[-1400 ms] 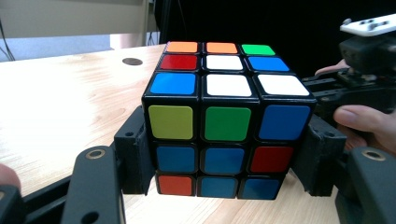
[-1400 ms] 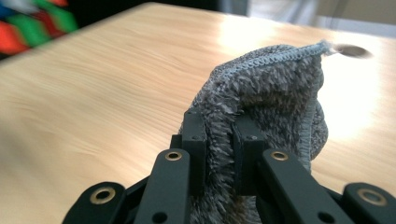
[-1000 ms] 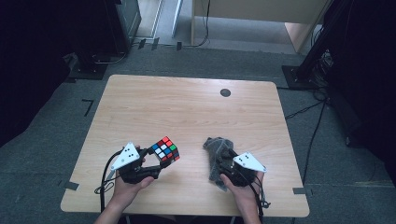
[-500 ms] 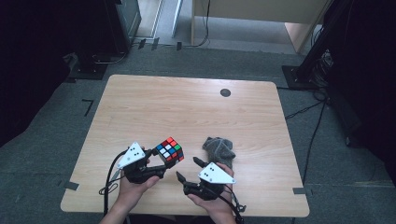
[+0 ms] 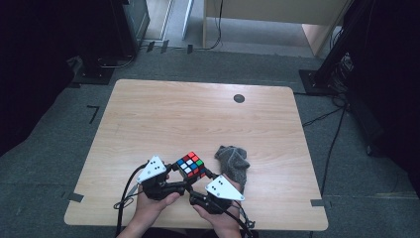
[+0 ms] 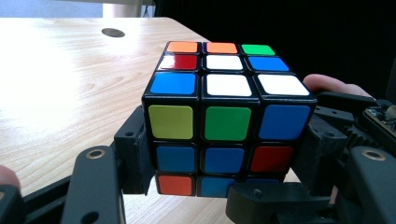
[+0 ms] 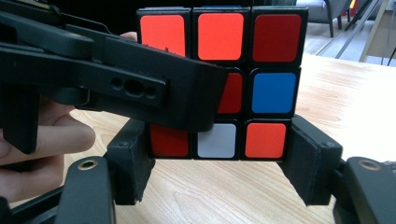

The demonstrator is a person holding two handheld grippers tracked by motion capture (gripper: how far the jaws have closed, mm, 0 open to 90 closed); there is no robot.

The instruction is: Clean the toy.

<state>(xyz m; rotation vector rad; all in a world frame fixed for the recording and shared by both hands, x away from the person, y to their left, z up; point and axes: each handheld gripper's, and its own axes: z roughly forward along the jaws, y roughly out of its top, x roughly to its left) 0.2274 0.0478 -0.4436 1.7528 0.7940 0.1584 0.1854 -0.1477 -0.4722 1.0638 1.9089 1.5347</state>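
Currently: puzzle cube [image 5: 190, 164] above near tabletop [image 5: 198, 114] edge, clamped in left hand-held gripper [image 5: 182, 184]. Right hand-held gripper [image 5: 198, 191] directly facing, jaws just closing, straddling cube's bottom layer, contact unclear.

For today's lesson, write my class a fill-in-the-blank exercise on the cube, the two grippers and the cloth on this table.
1. The left gripper is shut on a scrambled puzzle ____.
2. The right gripper's jaws flank the cube's ____ layer.
3. The crumpled cloth beside the cube is ____ in colour.
4. The centre sticker on the cube's top face is ____.

Missing words: cube; bottom; grey; white
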